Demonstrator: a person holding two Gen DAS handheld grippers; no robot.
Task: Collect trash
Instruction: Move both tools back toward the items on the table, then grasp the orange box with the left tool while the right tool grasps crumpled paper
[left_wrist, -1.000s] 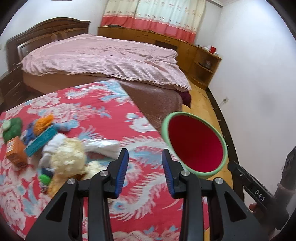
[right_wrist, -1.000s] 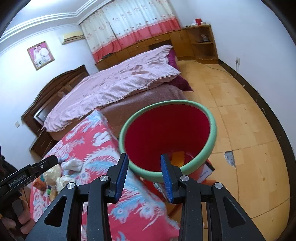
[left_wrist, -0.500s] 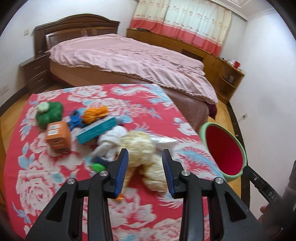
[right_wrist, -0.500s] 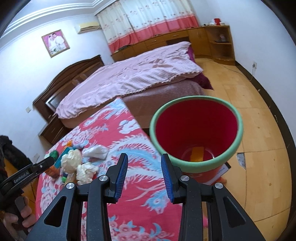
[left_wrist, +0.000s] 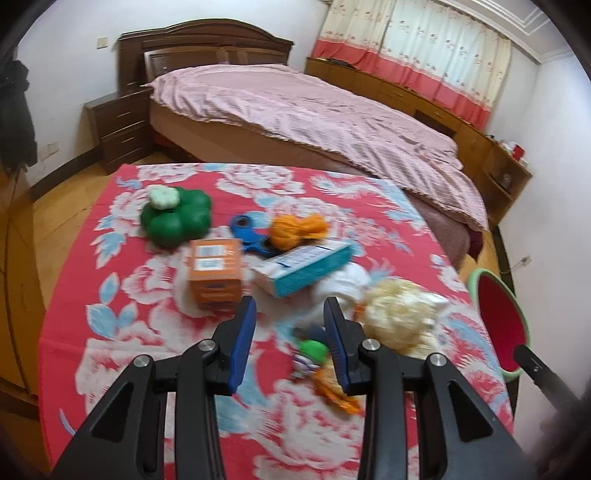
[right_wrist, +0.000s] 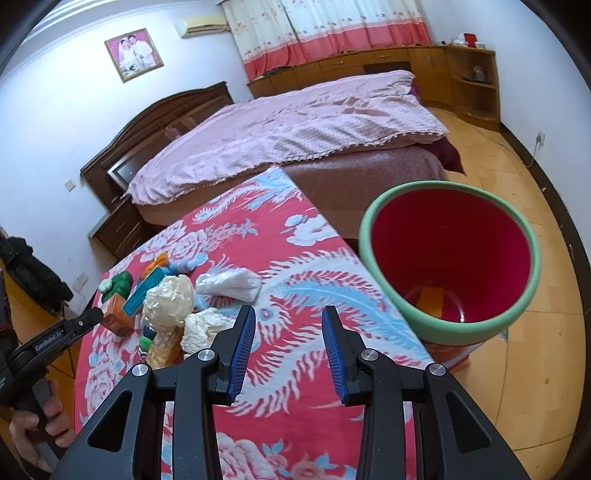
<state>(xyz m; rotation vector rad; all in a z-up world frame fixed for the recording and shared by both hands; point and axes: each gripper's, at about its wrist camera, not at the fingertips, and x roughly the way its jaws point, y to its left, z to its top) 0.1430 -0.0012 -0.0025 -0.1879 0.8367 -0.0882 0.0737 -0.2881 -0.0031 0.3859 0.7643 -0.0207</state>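
Left tool (left_wrist: 290, 325) parted, nothing between the blue pads, above the near half of the worktop (left_wrist: 110, 354) with its red floral cloth. Right tool (right_wrist: 288, 332) likewise released and empty, over the worktop's right side. Just past the left tool, a heap of trash: green cap (left_wrist: 314, 349), orange wrapper (left_wrist: 338, 395), yellowish crumpled bag (left_wrist: 399, 317), white crumpled tissue (left_wrist: 347, 280). Mid-worktop: orange box (left_wrist: 214, 273) beside teal-and-white box (left_wrist: 306, 267), touching. Farther on: blue spinner (left_wrist: 245, 236), orange yarn ball (left_wrist: 295, 229), green flower-shaped toy (left_wrist: 175, 216) toward the far left corner. Off the right edge, red bin with green rim (right_wrist: 450, 258), something orange at its bottom. Beyond the far edge, bed (left_wrist: 295, 114) under pink cover.
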